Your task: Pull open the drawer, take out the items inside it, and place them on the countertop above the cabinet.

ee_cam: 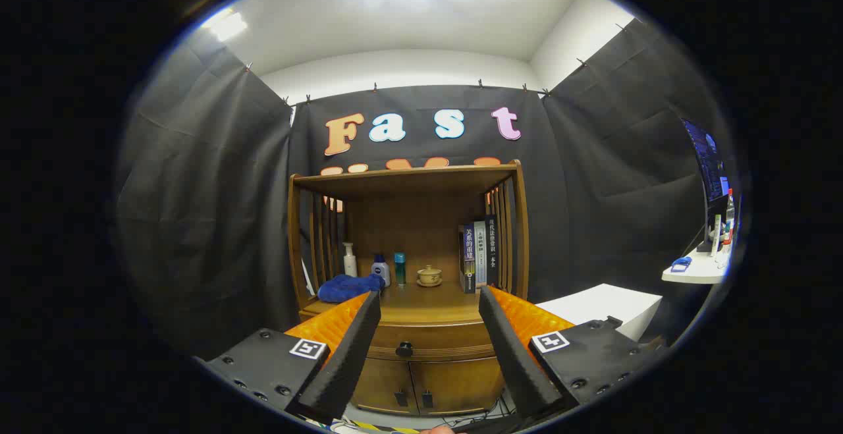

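Claw spread wide, empty, facing the closed drawer.

The gripper is held level and upright, its two fingers spread wide apart with nothing held between them.

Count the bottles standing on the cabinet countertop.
3: a white pump bottle behind the blue cloth, a white-and-blue bottle beside it, and a teal bottle next over. The cloth may hide more.
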`<state>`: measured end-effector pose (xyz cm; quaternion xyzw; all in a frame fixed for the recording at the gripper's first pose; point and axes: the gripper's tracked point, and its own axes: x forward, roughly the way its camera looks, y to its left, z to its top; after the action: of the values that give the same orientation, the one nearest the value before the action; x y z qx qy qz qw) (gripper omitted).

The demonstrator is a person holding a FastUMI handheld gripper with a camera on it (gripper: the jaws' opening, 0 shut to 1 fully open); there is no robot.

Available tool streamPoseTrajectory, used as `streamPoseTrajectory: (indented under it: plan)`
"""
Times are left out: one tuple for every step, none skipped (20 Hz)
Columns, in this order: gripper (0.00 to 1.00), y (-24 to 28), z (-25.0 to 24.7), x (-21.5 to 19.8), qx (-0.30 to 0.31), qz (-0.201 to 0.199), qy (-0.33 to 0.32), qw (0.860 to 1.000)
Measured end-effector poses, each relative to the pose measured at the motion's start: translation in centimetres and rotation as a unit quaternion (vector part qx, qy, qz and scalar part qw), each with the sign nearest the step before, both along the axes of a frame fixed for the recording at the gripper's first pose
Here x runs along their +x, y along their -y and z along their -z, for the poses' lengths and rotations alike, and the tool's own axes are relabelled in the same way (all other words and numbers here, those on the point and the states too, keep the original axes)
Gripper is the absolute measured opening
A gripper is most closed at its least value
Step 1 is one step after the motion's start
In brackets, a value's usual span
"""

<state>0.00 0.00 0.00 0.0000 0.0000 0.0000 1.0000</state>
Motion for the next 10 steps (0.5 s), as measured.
streamPoseTrajectory:
  plan:
    - [0.97,0.03,-0.07,-0.03,-0.002,0.001,0.001,1.0]
    - [0.97,-0.05,-0.15,-0.11,-0.002,0.001,0.002,1.0]
    - [0.97,-0.17,-0.21,-0.09,-0.002,0.0,0.003,1.0]
    - [0.97,-0.26,-0.19,-0.14,-0.002,-0.001,0.003,1.0]
    - [0.97,-0.33,-0.11,-0.19,-0.001,-0.002,0.002,1.0]
    - [0.97,-0.25,-0.08,-0.29,-0.002,-0.003,0.002,1.0]
    - [0.97,-0.29,-0.08,-0.21,-0.002,-0.004,0.003,1.0]
    - [0.97,-0.28,-0.12,-0.16,-0.002,-0.004,0.003,1.0]
    - [0.97,-0.18,-0.12,-0.2,-0.002,-0.004,0.003,1.0]
    - [0.97,-0.11,-0.12,-0.25,-0.002,-0.004,0.002,1.0]
